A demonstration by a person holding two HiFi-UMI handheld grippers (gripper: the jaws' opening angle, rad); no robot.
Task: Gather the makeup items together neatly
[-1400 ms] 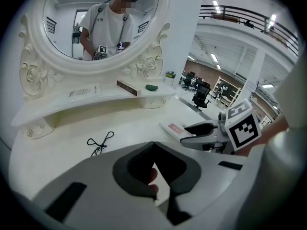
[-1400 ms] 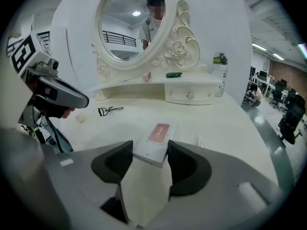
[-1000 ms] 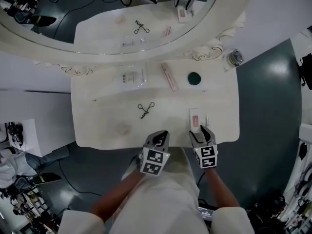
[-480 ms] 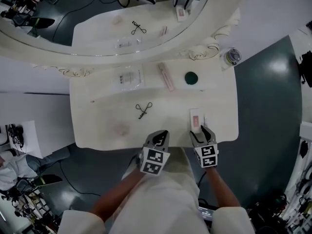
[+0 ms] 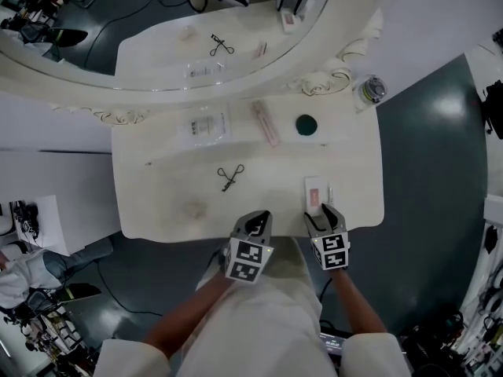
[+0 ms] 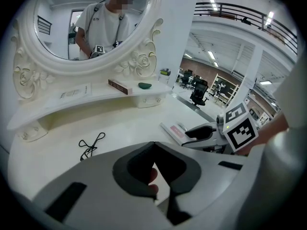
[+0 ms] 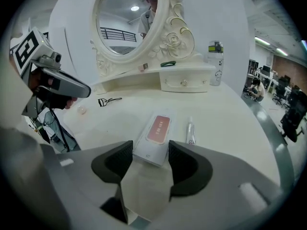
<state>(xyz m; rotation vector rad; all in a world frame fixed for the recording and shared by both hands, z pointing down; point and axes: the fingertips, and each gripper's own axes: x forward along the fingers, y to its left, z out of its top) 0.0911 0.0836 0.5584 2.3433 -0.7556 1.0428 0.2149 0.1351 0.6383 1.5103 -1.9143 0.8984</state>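
1. While the right gripper (image 5: 323,210) has its fingers closed against both long sides of the near end of the one flat pink-labelled box (image 5: 314,193), a single thin tube (image 5: 331,194) lies just beside that box on its right, near the front edge of the white table (image 5: 157,187).
2. Just to its left, the left gripper (image 5: 255,218) sits at the front edge with its fingertips together and nothing between them.
3. One eyelash curler (image 5: 232,177) lies mid-table, well apart from the box.
4. One small pale round item (image 5: 195,208) lies front-left.
5. On the raised shelf under the mirror (image 5: 157,22) lie one clear packet (image 5: 206,124), one long box (image 5: 266,122) and one dark green disc (image 5: 306,123).
6. One bottle (image 5: 372,90) stands at the back right corner.
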